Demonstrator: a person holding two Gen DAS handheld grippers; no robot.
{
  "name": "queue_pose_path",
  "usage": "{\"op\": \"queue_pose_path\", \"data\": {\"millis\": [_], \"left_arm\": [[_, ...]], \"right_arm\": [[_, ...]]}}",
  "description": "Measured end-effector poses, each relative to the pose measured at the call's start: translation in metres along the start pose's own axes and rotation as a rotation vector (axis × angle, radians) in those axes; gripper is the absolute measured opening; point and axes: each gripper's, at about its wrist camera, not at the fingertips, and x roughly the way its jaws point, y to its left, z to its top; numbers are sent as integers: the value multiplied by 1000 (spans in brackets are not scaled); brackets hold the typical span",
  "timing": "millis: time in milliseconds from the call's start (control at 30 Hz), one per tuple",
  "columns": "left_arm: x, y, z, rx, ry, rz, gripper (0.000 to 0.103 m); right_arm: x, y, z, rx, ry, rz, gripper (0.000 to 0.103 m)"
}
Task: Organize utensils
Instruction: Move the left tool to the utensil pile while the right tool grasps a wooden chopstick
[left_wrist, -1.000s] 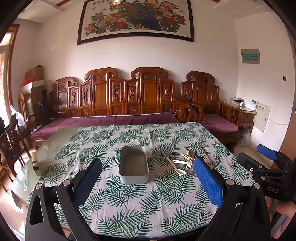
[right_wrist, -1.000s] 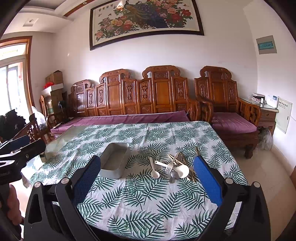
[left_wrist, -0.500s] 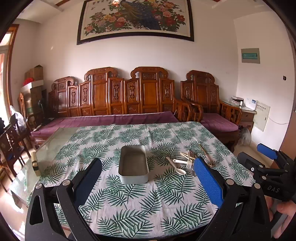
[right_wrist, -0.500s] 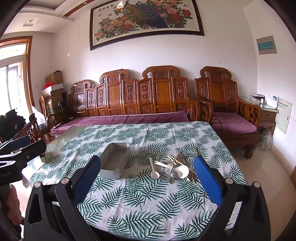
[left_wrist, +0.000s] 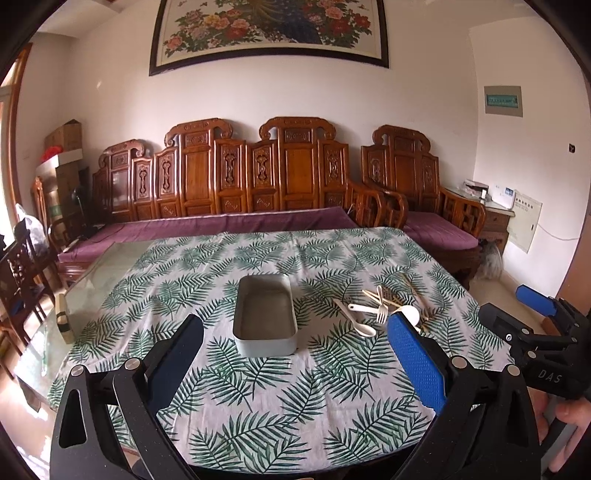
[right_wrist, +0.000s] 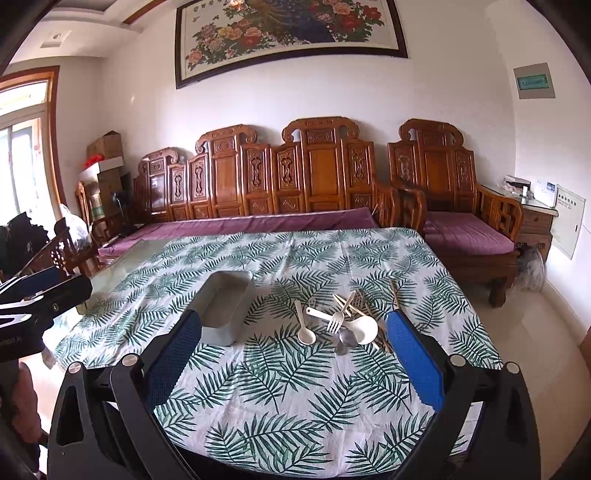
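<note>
Table (left_wrist: 258, 424): tin (left_wrist: 265, 317) prob. empty.

You're in a home living room: carved wooden sofa (left_wrist: 258, 177) with purple cushions at twelve o'clock, framed peony painting (left_wrist: 269, 29) above it, matching armchair (right_wrist: 443, 192) at two o'clock, leaf-print tablecloth (left_wrist: 258, 369) under you, stacked cardboard boxes (right_wrist: 105, 155) at ten.

- The tin (left_wrist: 265, 315) stands on the tablecloth (left_wrist: 258, 413), near the table's middle.
- The utensil pile (right_wrist: 345, 321) lies on the cloth to the right of the tin, apart from it.
- Within the pile, the fork (right_wrist: 338, 319) rests across the large spoon (right_wrist: 354, 325); the small spoon (right_wrist: 304, 326) lies at the pile's left edge.
- The bench (left_wrist: 229, 177) stands behind the table.
</note>
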Motion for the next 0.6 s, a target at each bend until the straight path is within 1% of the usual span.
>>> {"op": "queue_pose_path", "data": {"millis": [200, 467, 533, 600], "left_arm": [[32, -2, -8, 19, 41, -15, 97], [82, -11, -15, 51, 97, -57, 97], [95, -17, -16, 68, 110, -64, 97], [105, -21, -17, 75, 120, -79, 97]], "right_arm": [[29, -11, -8, 3, 47, -9, 101], [74, -33, -16, -9, 108, -39, 101], [87, -41, -19, -11, 129, -32, 101], [104, -51, -21, -10, 171, -21, 100]]}}
